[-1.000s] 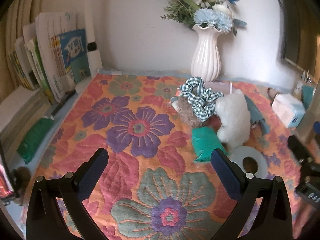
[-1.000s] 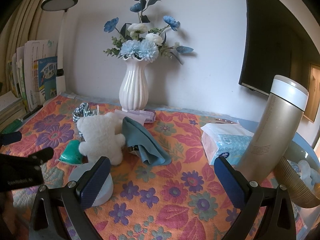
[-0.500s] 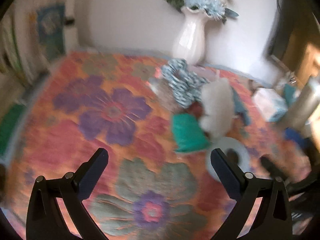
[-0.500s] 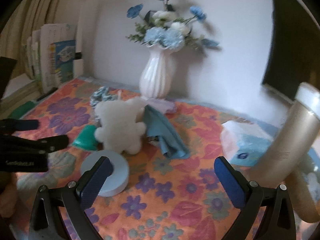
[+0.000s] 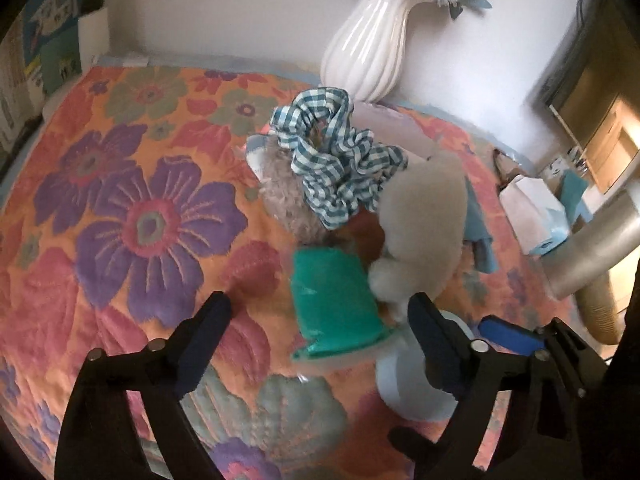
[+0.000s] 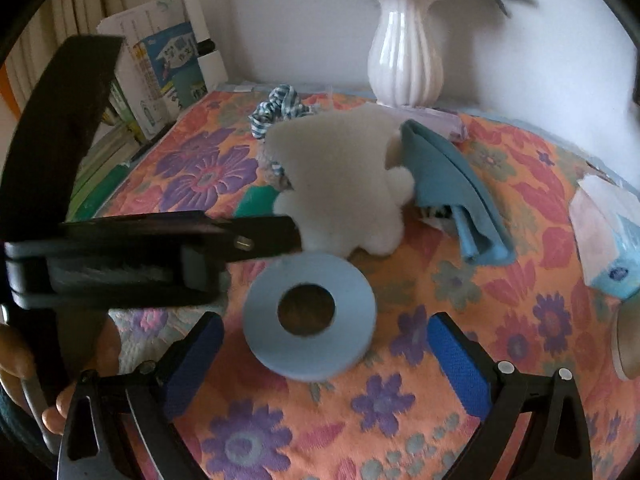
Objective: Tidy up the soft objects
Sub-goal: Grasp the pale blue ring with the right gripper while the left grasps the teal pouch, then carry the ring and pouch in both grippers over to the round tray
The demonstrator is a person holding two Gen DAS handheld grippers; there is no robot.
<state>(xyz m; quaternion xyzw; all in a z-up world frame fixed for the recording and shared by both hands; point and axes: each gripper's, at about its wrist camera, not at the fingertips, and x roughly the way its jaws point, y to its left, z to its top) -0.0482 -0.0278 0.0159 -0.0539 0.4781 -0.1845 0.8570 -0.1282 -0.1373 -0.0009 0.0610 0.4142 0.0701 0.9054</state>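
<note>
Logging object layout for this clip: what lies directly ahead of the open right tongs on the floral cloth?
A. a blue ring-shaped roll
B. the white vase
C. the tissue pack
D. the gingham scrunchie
A: the blue ring-shaped roll lies flat just beyond the open right tongs, in line with the gap.

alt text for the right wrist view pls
Open right gripper hovers over a blue ring on a floral cloth. Behind it sit a white plush toy and folded blue cloth; the left gripper reaches in from the left.

We see an orange floral tablecloth (image 5: 132, 208) with purple blooms, on it a teal pouch (image 5: 336, 304), beside the pouch a blue-and-white gingham scrunchie (image 5: 336, 160), a white plush toy (image 6: 340, 184), a pale blue tape roll (image 6: 310, 314).
</note>
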